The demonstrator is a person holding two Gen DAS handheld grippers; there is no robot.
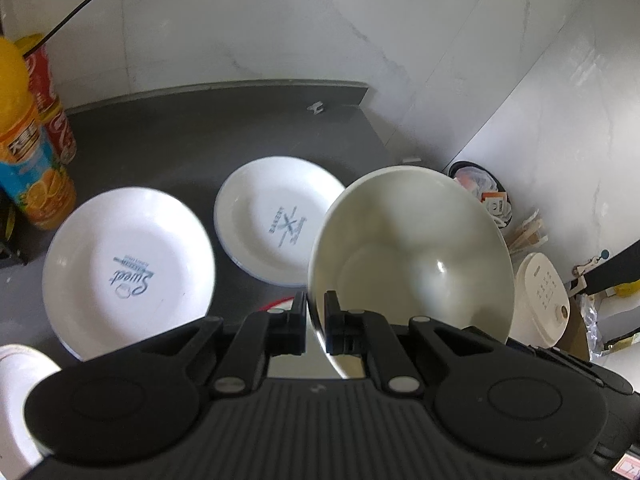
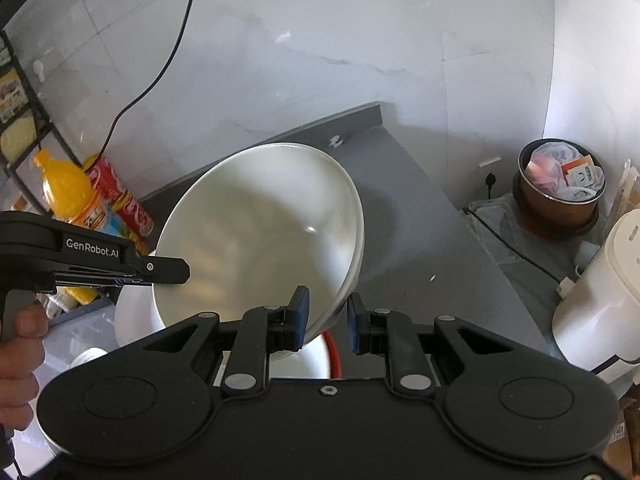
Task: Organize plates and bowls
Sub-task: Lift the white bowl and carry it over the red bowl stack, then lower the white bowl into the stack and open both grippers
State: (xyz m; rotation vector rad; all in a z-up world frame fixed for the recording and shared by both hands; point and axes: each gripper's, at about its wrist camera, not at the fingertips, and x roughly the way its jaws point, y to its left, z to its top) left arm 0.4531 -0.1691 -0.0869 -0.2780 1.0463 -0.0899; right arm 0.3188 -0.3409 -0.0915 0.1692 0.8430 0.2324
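The left gripper [image 1: 316,322] is clamped on the rim of a tilted white bowl [image 1: 412,252], held above the counter's [image 1: 180,140] right edge. The right gripper [image 2: 325,322] straddles the opposite rim, its blue pads seemingly not quite pressing. On the counter lie plates printed "Sweet" [image 1: 128,272] and "BAKERY" [image 1: 276,216]. "GenRobot.AI" marks the left gripper's side. An orange juice bottle [image 1: 28,152] is cut off at the left edge.
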